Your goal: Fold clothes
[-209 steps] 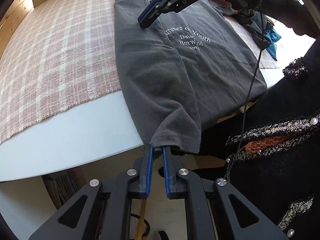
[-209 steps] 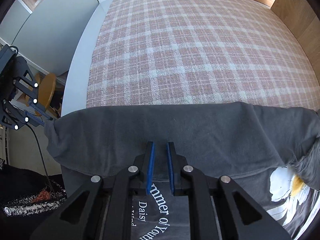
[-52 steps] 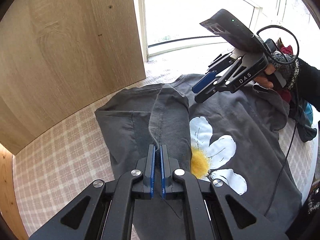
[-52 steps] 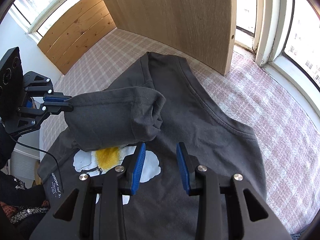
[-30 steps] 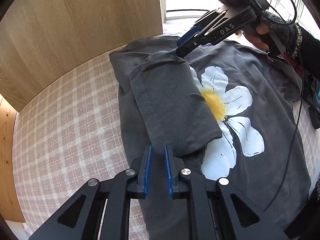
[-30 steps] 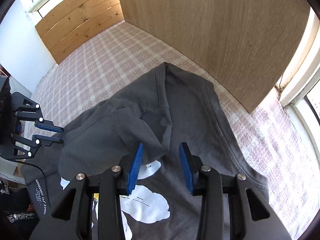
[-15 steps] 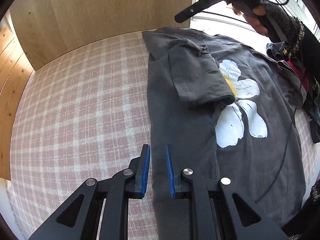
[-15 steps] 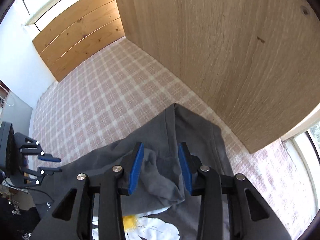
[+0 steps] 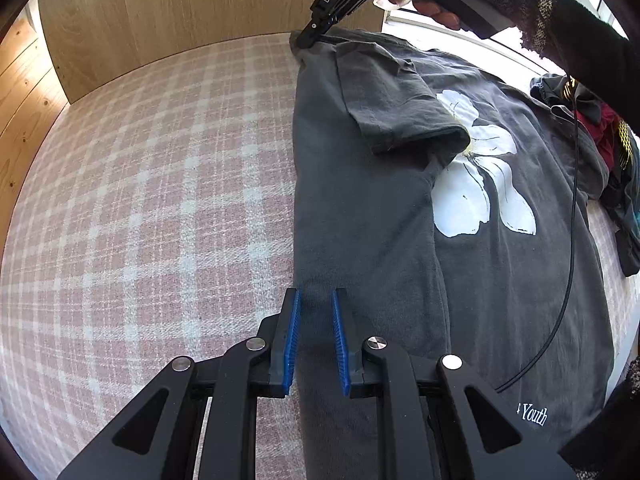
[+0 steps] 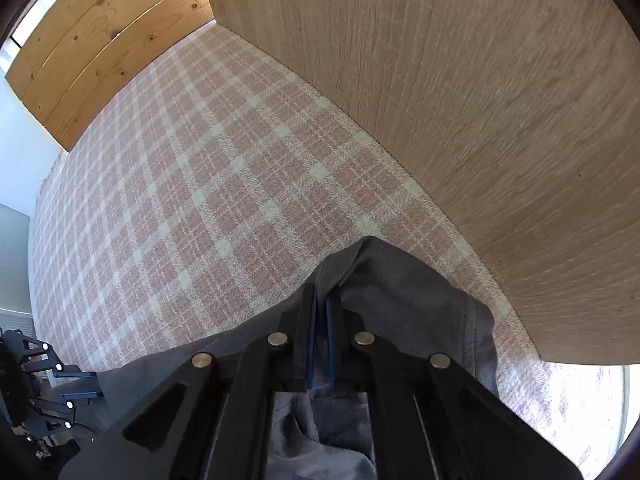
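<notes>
A grey T-shirt (image 9: 384, 208) is spread on a pink checked cloth (image 9: 160, 184), filling the centre and right of the left wrist view, its white flower print showing. One sleeve (image 9: 400, 108) is now laid flat across the chest at upper centre; a second ago it was held up in the air. The left gripper (image 9: 314, 336), which had carried that sleeve, has been drawn back to the lower centre, where its jaws stand parted astride the shirt's folded side edge, nothing pinched. The right gripper (image 10: 320, 328), open half a second ago, is now closed on the shirt's shoulder corner at the top centre of the left wrist view, beside a wooden panel (image 10: 480, 100). The sleeve fold appears done; a lengthwise fold of the side is judged to be next.
</notes>
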Demonstrator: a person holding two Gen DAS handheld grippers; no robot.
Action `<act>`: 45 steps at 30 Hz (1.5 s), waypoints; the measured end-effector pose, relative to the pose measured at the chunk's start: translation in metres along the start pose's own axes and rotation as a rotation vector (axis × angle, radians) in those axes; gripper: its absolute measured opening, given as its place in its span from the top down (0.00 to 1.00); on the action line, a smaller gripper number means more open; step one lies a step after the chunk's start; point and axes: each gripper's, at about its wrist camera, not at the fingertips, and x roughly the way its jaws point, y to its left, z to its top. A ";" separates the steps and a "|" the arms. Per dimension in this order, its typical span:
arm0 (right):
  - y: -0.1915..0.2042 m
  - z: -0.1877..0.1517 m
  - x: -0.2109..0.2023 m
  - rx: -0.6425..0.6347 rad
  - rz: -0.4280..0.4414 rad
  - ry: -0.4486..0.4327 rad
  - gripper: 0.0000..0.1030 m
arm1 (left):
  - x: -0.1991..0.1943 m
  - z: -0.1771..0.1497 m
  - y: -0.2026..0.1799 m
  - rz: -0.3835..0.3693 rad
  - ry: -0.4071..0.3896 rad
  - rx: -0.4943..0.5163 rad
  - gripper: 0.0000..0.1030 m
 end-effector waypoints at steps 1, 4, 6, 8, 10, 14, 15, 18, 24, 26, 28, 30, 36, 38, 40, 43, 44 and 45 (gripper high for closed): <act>-0.002 -0.004 -0.009 0.001 -0.001 -0.033 0.96 | 0.000 -0.001 0.000 -0.001 -0.004 -0.002 0.85; -0.009 -0.015 -0.033 0.006 -0.009 -0.122 0.96 | 0.000 -0.003 0.000 0.000 -0.017 0.003 0.85; -0.019 -0.018 -0.030 0.020 -0.059 -0.120 0.94 | 0.000 -0.004 0.000 -0.002 -0.024 0.001 0.85; -0.023 -0.017 -0.018 0.020 -0.167 -0.054 0.94 | 0.000 -0.003 0.001 -0.009 -0.024 -0.003 0.84; -0.027 -0.018 -0.027 0.046 -0.196 -0.084 0.91 | 0.001 -0.002 0.002 -0.014 -0.024 -0.005 0.84; -0.018 -0.028 -0.053 0.052 -0.115 -0.175 0.91 | 0.000 -0.002 0.004 -0.015 -0.027 -0.008 0.84; -0.012 -0.031 -0.054 0.030 -0.100 -0.173 0.91 | 0.000 -0.002 0.004 -0.015 -0.027 -0.009 0.84; 0.006 -0.029 -0.024 -0.034 -0.102 -0.077 0.91 | 0.000 -0.002 0.006 -0.017 -0.032 -0.016 0.84; 0.014 -0.024 -0.017 -0.043 -0.225 -0.088 0.91 | -0.015 -0.008 0.022 0.015 -0.027 -0.095 0.82; 0.025 -0.035 -0.037 -0.054 -0.175 -0.120 0.91 | -0.038 -0.024 0.027 0.042 -0.054 -0.114 0.82; 0.046 -0.049 -0.049 -0.085 -0.130 -0.133 0.91 | -0.060 -0.042 0.031 0.055 -0.067 -0.141 0.82; 0.069 -0.059 -0.045 -0.108 -0.078 -0.113 0.91 | -0.075 -0.065 0.028 0.056 -0.060 -0.168 0.83; 0.107 -0.084 -0.009 -0.167 -0.065 -0.033 0.91 | -0.094 -0.147 -0.005 0.016 -0.003 -0.235 0.83; 0.107 -0.086 -0.005 -0.155 -0.083 -0.036 0.91 | -0.093 -0.173 -0.014 0.007 0.013 -0.268 0.82; 0.104 -0.085 -0.005 -0.115 -0.081 -0.034 0.91 | -0.090 -0.198 -0.020 0.022 0.037 -0.302 0.82; 0.106 -0.084 -0.009 -0.094 -0.132 -0.024 0.91 | -0.099 -0.234 -0.025 0.051 0.014 -0.349 0.81; 0.107 -0.084 -0.016 -0.091 -0.152 -0.035 0.91 | -0.104 -0.245 -0.024 0.068 0.016 -0.372 0.81; 0.108 -0.087 -0.030 -0.079 -0.152 -0.060 0.91 | -0.110 -0.255 -0.024 0.091 0.016 -0.394 0.81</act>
